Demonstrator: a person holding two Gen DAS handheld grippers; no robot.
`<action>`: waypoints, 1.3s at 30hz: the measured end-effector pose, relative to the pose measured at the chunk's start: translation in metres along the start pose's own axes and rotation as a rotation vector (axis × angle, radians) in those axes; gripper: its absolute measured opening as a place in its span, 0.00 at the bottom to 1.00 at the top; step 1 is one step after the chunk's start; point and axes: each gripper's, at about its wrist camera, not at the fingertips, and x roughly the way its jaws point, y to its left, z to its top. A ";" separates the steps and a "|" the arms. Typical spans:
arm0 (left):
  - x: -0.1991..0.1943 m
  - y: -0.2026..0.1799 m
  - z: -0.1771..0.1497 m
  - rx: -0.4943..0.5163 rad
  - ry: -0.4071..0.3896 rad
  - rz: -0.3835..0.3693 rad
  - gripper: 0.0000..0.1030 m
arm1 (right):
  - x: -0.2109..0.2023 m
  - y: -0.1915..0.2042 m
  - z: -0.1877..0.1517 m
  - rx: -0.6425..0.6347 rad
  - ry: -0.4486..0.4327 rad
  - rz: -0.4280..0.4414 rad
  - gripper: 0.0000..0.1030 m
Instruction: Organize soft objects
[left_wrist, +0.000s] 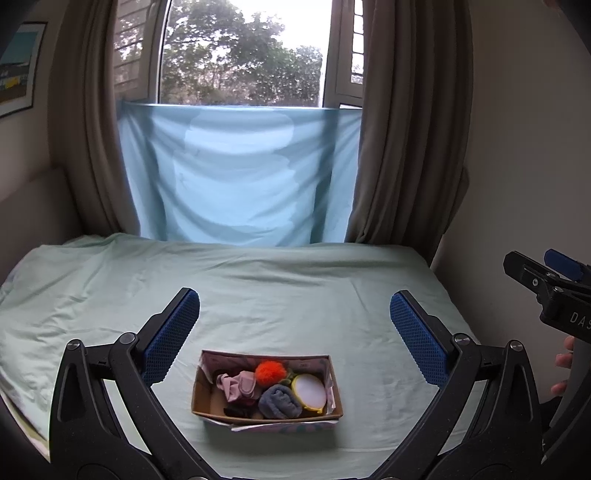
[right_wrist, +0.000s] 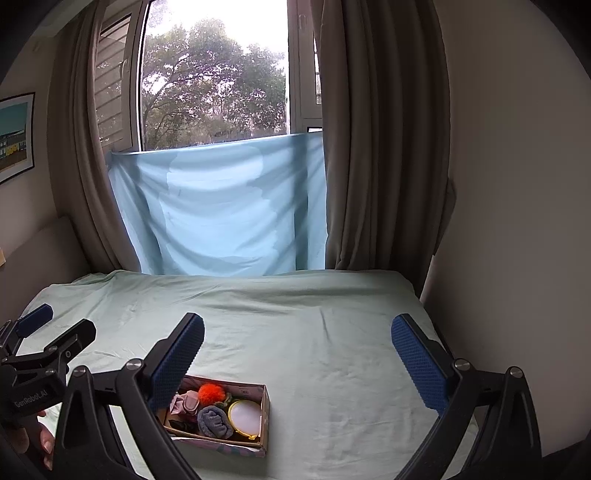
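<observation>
Left gripper (left_wrist: 294, 325): jaws released wide, nothing between them, held above the bed in the lower middle of the frame.
Cardboard box (left_wrist: 207, 384): lower centre of the left wrist view, lower left of the right wrist view, standing on the sheet.
Contents, left to right: pink cloth (left_wrist: 239, 384), orange pompom (left_wrist: 270, 372), rolled grey-blue sock (left_wrist: 279, 402), round yellow-rimmed item (left_wrist: 309, 395); a dark piece at the front, which I cannot identify.
Right gripper (right_wrist: 297, 350): jaws also released and empty, to the right of the box.
Progress: the soft things seem to be all inside the box and no loose thing lies on the sheet, so I judge the task almost finished or finished.
Surface: bed (left_wrist: 295, 280) with a pale green sheet, a little wrinkled.
Room: framed picture (left_wrist: 18, 70) upper left, window (left_wrist: 240, 51) top centre, blue cloth (left_wrist: 240, 177) under it, brown curtains (left_wrist: 406, 129) on both sides.
</observation>
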 end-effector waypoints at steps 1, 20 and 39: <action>0.000 0.000 0.000 -0.001 -0.001 0.000 1.00 | 0.001 0.001 0.001 -0.001 0.000 -0.001 0.98; -0.002 -0.002 0.000 -0.001 -0.003 -0.014 1.00 | 0.000 0.005 -0.002 0.011 -0.017 -0.008 0.98; 0.013 -0.010 -0.004 0.026 0.031 0.011 1.00 | 0.004 0.008 -0.004 0.009 0.014 -0.010 0.98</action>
